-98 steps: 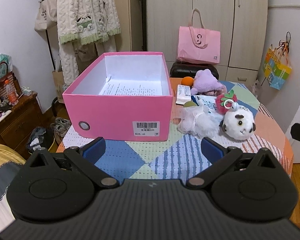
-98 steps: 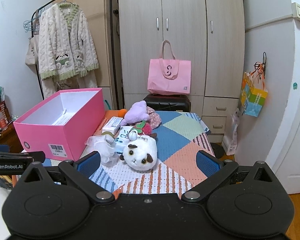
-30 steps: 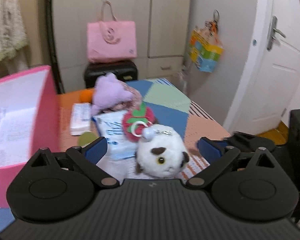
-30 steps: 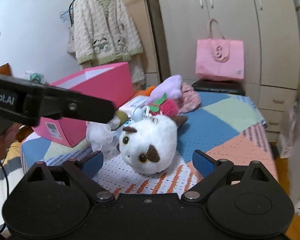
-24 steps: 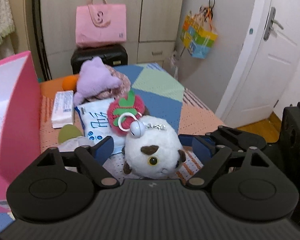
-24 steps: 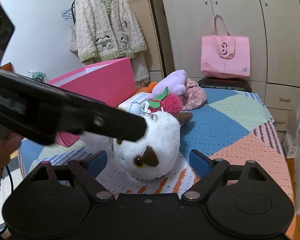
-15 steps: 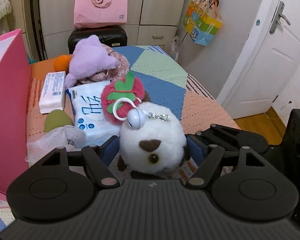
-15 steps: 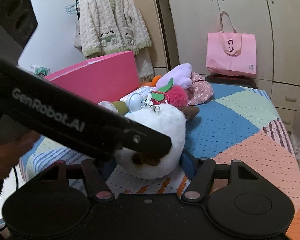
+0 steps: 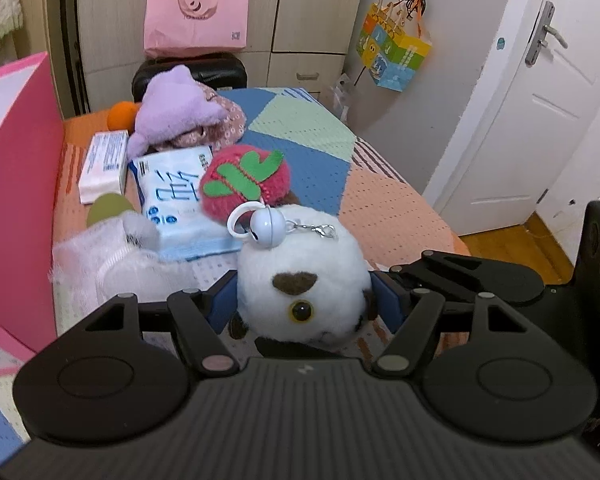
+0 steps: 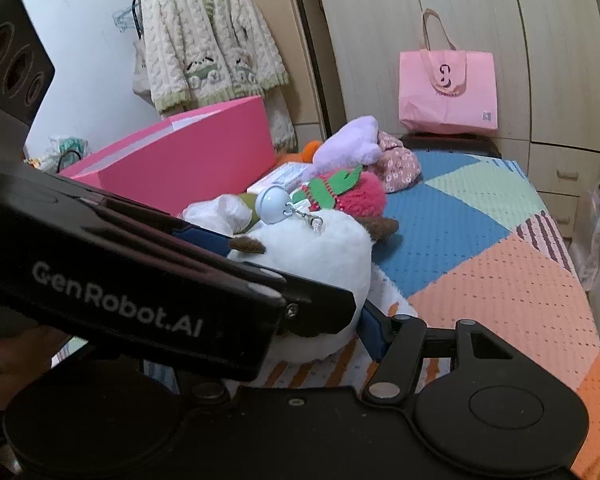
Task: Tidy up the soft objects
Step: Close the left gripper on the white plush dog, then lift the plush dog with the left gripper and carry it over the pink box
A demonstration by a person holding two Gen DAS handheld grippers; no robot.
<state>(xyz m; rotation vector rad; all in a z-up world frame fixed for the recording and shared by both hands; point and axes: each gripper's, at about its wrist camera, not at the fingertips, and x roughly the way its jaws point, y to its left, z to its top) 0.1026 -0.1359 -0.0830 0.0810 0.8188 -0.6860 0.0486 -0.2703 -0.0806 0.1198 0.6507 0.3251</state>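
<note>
The white plush toy [image 9: 304, 276], round with brown patches and a yellow eye, sits on the patchwork cloth of the bench [image 9: 380, 208], near its front edge, and both tools are on it at once; the left gripper [image 9: 304, 306] has its blue fingers [image 9: 222, 306] pressed against the toy's two flanks, still closing slightly, with the fur bulging between them; the right gripper [image 10: 324, 320] comes at the same toy from the other side, its one visible blue finger [image 10: 374, 334] touching the toy's lower edge, its other finger hidden behind the left tool's black body, so I cannot tell from that side how firmly it pinches, though its jaws are also closing with the toy between them. A pale blue bell [image 9: 265, 231] on a white ring and a short metal clasp lies on top of the toy. Just behind it rests a red strawberry plush [image 9: 246, 180] with green felt leaves, touching the toy's back; a blue and white tissue pack [image 9: 172, 196] lies to the left of that, and a white mesh puff [image 9: 112, 256] sits beside the toy, near the wall of the pink box [image 9: 16, 184], which stands open at the left of the bench. Farther back lie a purple plush [image 9: 172, 108] on a floral pouch, a small white packet [image 9: 104, 164], and an orange [image 9: 122, 114]. A pink tote bag [image 9: 196, 12] hangs at the wardrobe behind; a person's hand [image 10: 8, 368] shows at the lower left of the right wrist view.
</note>
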